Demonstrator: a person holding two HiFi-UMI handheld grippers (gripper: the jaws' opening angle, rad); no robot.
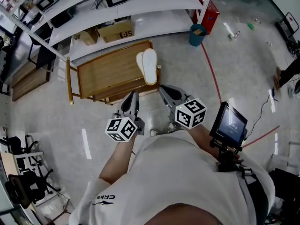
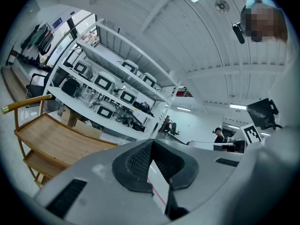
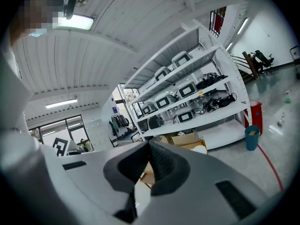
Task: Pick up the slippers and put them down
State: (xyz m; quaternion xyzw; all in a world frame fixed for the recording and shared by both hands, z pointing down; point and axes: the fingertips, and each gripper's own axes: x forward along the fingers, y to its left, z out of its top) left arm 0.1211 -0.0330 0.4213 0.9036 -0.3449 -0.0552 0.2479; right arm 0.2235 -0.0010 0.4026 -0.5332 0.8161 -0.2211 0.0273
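Observation:
Two white slippers (image 1: 148,65) lie side by side on the right end of the top of a low wooden rack (image 1: 107,71), soles up. A sliver of one slipper (image 3: 200,150) shows past the jaws in the right gripper view. My left gripper (image 1: 131,99) hovers in front of the rack's near edge, its tips meeting, with nothing held. To its right my right gripper (image 1: 166,93) is also shut and empty, just short of the slippers. In both gripper views the dark pads (image 2: 140,163) meet at the tips.
White shelving (image 1: 112,8) with cardboard boxes (image 1: 115,30) and monitors stands behind the rack. A teal bin (image 1: 197,34) and a red box (image 1: 210,16) stand at its right end. A red line (image 1: 212,71) runs across the grey floor. Chairs are at the left.

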